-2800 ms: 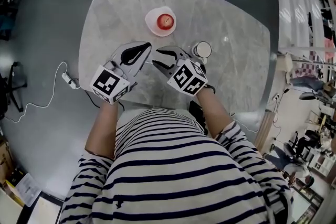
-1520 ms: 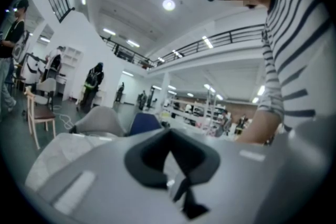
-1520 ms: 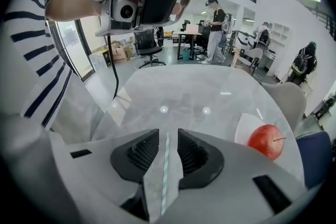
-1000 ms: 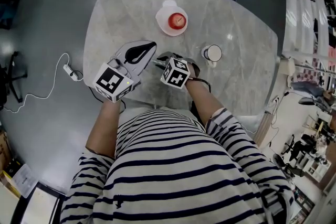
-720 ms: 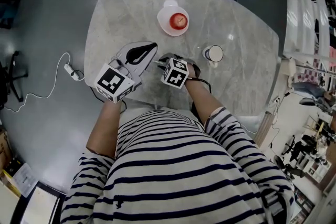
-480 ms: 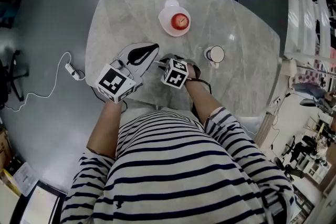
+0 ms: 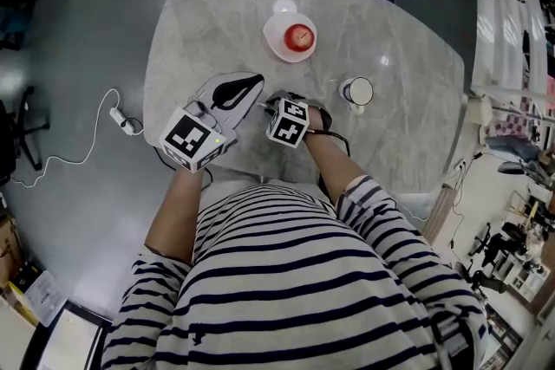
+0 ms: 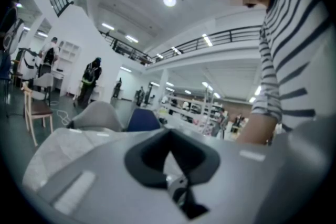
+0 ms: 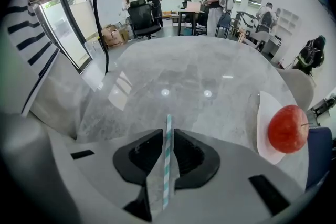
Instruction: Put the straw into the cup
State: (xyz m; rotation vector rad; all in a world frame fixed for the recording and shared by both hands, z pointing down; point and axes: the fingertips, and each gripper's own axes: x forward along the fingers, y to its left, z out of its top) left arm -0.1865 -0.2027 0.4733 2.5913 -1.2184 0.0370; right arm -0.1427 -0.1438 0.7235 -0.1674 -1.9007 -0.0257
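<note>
right tongs [image 9: 168, 136]: just been closing, now narrow, pads hugging teal-striped straw [image 9: 167, 165] that runs lengthwise between them | left tongs [image 8: 168, 132]: tips together, just beside | tabletop [image 9: 173, 71]: under both | cup [image 7: 356, 91]: upright, apart from straw | apple [image 7: 299, 36]: beyond

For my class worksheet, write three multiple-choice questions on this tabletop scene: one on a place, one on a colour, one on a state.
1. Where is the apple?
A in the cup
B on the plate
C on the floor

2. What colours are the straw stripes?
A teal and white
B red and white
C black and yellow

3. Where is the straw now?
A standing in the cup
B lying on the plate
C between the right gripper jaws

Answers: 1 B, the apple rests on the white plate. 2 A, teal bands show on white. 3 C, the jaws have just been closing on it, and the cup holds no straw.
</note>
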